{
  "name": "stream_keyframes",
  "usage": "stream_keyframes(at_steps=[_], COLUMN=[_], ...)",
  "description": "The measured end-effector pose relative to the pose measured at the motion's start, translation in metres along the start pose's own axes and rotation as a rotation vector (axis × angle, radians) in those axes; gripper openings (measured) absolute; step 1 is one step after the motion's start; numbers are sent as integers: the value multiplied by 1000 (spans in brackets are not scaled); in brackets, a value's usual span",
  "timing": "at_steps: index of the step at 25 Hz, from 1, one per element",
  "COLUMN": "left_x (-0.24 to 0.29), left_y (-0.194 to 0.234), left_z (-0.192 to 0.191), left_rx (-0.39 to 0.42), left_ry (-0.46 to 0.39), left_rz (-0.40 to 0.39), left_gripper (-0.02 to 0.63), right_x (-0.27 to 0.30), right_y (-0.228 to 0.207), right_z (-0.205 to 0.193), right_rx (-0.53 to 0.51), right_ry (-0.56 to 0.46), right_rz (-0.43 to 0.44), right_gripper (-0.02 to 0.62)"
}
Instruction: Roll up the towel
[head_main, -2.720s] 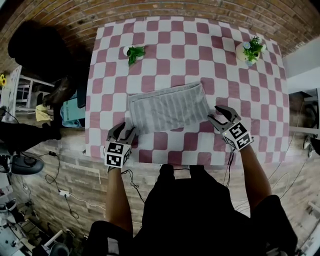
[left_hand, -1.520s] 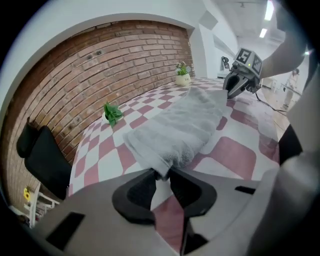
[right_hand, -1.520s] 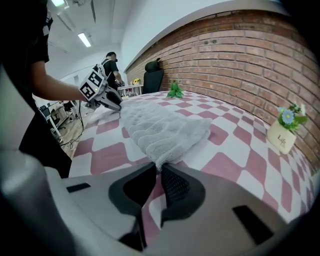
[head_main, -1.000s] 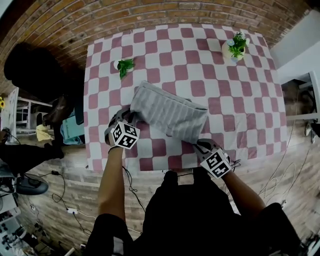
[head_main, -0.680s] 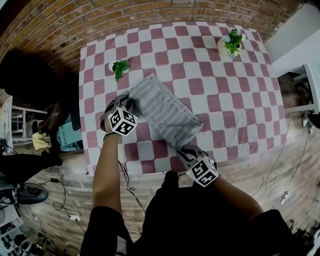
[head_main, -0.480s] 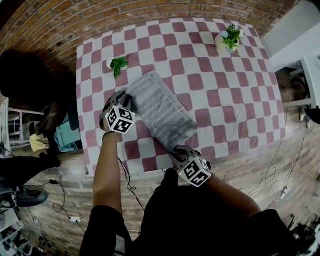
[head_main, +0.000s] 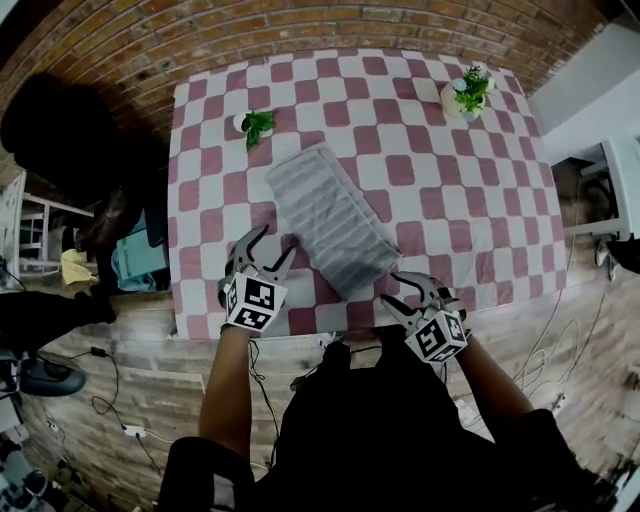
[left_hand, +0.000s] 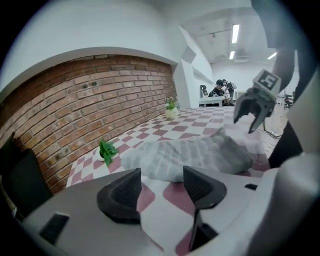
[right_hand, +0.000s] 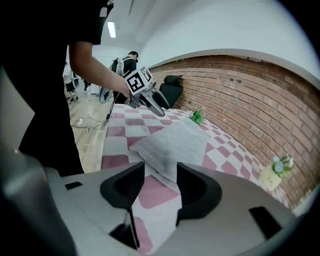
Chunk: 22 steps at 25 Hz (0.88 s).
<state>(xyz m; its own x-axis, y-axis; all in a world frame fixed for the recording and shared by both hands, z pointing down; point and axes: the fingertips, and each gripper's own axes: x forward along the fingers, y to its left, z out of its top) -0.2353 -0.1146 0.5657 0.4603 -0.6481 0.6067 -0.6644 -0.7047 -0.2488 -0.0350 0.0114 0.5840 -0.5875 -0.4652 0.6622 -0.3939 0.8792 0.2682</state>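
Note:
A grey striped towel (head_main: 330, 220), folded into a long band, lies slantwise on the checked table (head_main: 470, 190). My left gripper (head_main: 265, 250) hovers near the table's front left, just short of the towel's long side, its jaws opening with nothing between them. My right gripper (head_main: 414, 291) hangs at the front edge beside the towel's near end, its jaws also opening and empty. In the left gripper view the towel (left_hand: 185, 157) lies beyond the left gripper (left_hand: 162, 182), with the right gripper (left_hand: 252, 107) past it. The right gripper view shows the towel's corner (right_hand: 172, 142) ahead of the right gripper (right_hand: 161, 182).
Two small potted plants stand at the back of the table, one left (head_main: 258, 124) and one right (head_main: 470, 92). The table's front edge (head_main: 330, 328) runs just under both grippers. A dark chair (head_main: 60, 130) stands off the table's left side.
Both grippers held the towel's ends and laid it down slantwise. They have now let go, spread their jaws and drawn back toward the table's front edge.

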Motion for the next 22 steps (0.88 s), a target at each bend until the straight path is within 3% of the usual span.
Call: stream_keyframes(at_steps=[3,7,12,16,22], left_x=[-13,-22,-16,-4,14], left_y=[-52,-117,-175,-198,-192], left_z=[9,15,6,-1,-5], left_rx=[3,-32,72,78,90], left_ry=[-5,-1,114,203,275], left_rz=[-48,-117,-209,-249,-197], left_gripper=[272,281,281,257,165], right_x=[2,11,29,45,54], right_y=[-23,-29,-32,-34,-33], right_z=[-15,-33,-41,-42,-49], right_rx=[-190,-429,-650,-708,-631], right_ry=[28,54,35,36,71], right_rz=[59,208,329,392,477], right_gripper=[189,213,216,184,99])
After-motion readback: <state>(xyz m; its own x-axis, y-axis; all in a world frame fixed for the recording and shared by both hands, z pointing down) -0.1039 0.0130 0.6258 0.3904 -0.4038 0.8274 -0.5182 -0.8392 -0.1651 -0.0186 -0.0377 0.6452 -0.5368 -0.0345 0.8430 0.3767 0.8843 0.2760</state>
